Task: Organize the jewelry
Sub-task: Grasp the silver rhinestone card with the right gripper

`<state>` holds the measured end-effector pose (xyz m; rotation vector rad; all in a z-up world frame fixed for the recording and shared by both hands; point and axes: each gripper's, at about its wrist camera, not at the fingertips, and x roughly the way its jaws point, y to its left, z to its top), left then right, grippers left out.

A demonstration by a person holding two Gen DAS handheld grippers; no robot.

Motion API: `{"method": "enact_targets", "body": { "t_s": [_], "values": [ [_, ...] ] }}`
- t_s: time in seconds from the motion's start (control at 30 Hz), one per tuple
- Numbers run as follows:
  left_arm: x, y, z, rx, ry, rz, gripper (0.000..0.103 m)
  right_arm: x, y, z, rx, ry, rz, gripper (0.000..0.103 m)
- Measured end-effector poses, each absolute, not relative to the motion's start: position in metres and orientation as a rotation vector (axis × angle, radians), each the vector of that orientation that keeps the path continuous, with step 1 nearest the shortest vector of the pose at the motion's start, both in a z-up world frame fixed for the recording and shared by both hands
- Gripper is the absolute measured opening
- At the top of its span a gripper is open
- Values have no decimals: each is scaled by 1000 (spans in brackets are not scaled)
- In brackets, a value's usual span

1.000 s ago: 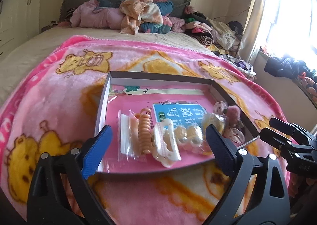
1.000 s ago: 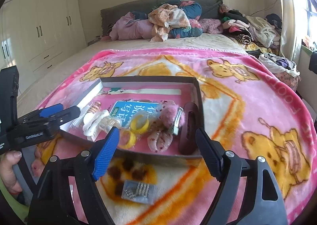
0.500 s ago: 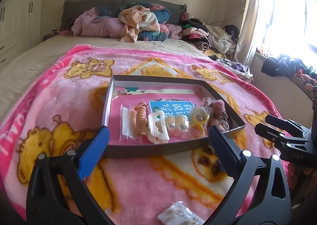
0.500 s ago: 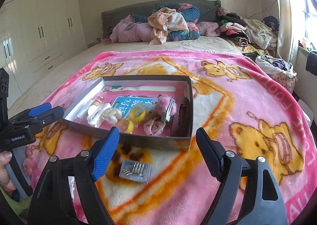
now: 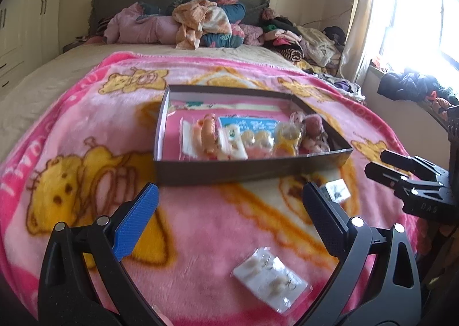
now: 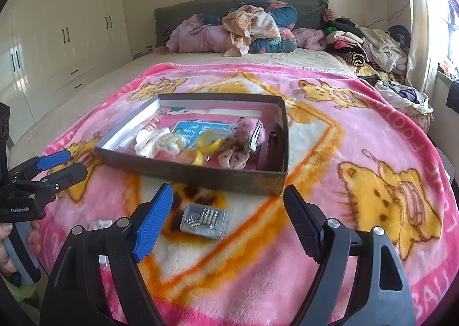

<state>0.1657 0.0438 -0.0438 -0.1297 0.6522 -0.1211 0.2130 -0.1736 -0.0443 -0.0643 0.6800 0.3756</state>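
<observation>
A shallow dark box [image 5: 249, 171] [image 6: 200, 175] sits on the pink bear blanket and holds hair clips, a scrunchie and bagged jewelry. A clear packet of earrings [image 5: 271, 277] lies on the blanket just in front of my left gripper [image 5: 229, 211], which is open and empty. A second small packet of metal pieces [image 6: 204, 220] lies in front of the box, between the fingers of my right gripper [image 6: 229, 208], also open and empty. That packet also shows in the left wrist view [image 5: 337, 191]. Each gripper shows in the other's view.
The pink blanket [image 6: 358, 154] covers the near end of a bed. Heaped clothes [image 6: 252, 30] lie at the headboard and along the right side. White wardrobes [image 6: 63, 33] stand on the left, a bright window [image 5: 416, 10] on the right.
Both grippers have pulled back from the box toward the bed's near edge. The two packets on the blanket have come into view. Both stay open.
</observation>
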Motion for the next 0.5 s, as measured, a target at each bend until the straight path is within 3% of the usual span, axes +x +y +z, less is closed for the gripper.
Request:
{"method": "enact_targets", "body": {
  "t_s": [0.5],
  "values": [
    [140,42,-73,-97,724,-212,91,211,-158,-71,-90,756,418,77]
  ]
}}
